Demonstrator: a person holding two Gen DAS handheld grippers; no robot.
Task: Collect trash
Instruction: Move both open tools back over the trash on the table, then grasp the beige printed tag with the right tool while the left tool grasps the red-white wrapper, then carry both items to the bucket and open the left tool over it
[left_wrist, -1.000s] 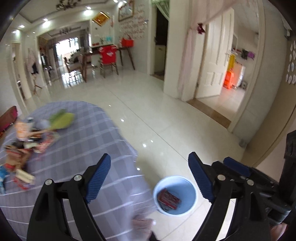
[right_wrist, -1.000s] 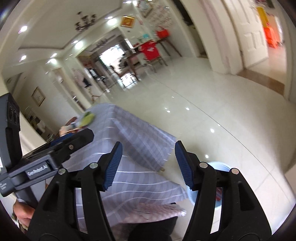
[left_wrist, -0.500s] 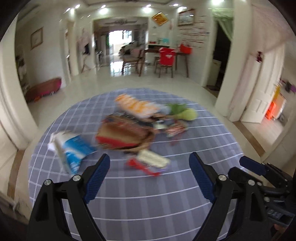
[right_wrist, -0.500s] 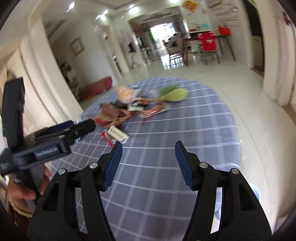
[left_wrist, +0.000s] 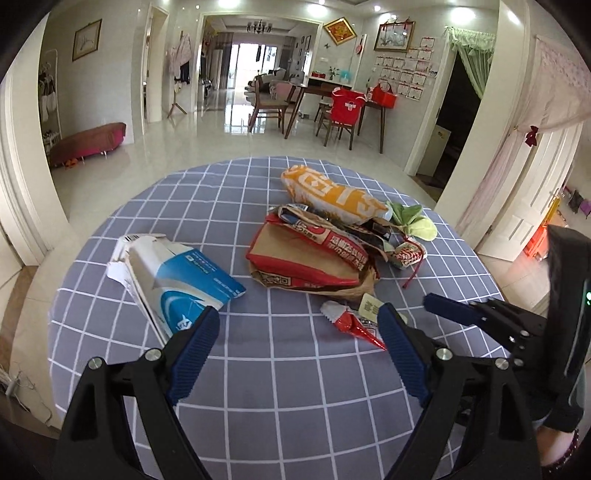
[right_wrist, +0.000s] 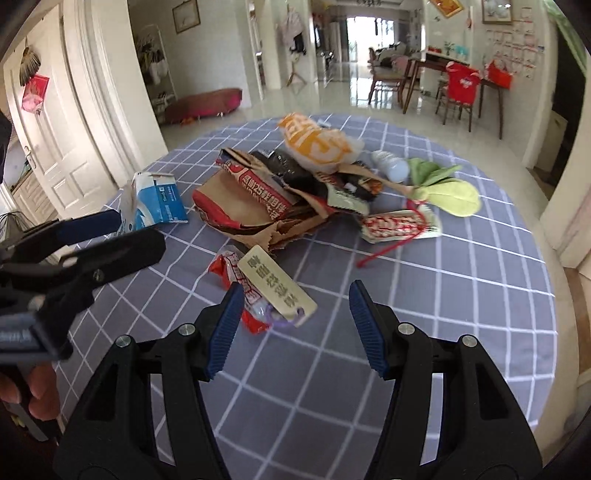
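Observation:
A pile of trash lies on a round table with a grey-blue checked cloth (left_wrist: 288, 373). It holds a torn blue-and-white carton (left_wrist: 177, 280), a brown-and-red paper bag (left_wrist: 306, 258), an orange-and-white bag (left_wrist: 332, 194), a green leaf-shaped piece (left_wrist: 421, 225) and a small red wrapper with a beige tag (left_wrist: 354, 317). My left gripper (left_wrist: 295, 354) is open and empty, above the cloth in front of the pile. My right gripper (right_wrist: 295, 325) is open and empty, just short of the red wrapper with the beige tag (right_wrist: 273, 288). The left gripper also shows at the left of the right wrist view (right_wrist: 66, 236).
The carton (right_wrist: 155, 203), paper bag (right_wrist: 243, 206), orange bag (right_wrist: 314, 140), a small white bottle (right_wrist: 388, 162) and a red-and-white wrapper with a red string (right_wrist: 399, 225) lie ahead of the right gripper. Tiled floor surrounds the table. A dining set (left_wrist: 332, 107) stands far back.
Both grippers have swung left from the floor and the blue bin beside the table to face the trash pile on the tabletop. Both stay open and empty.

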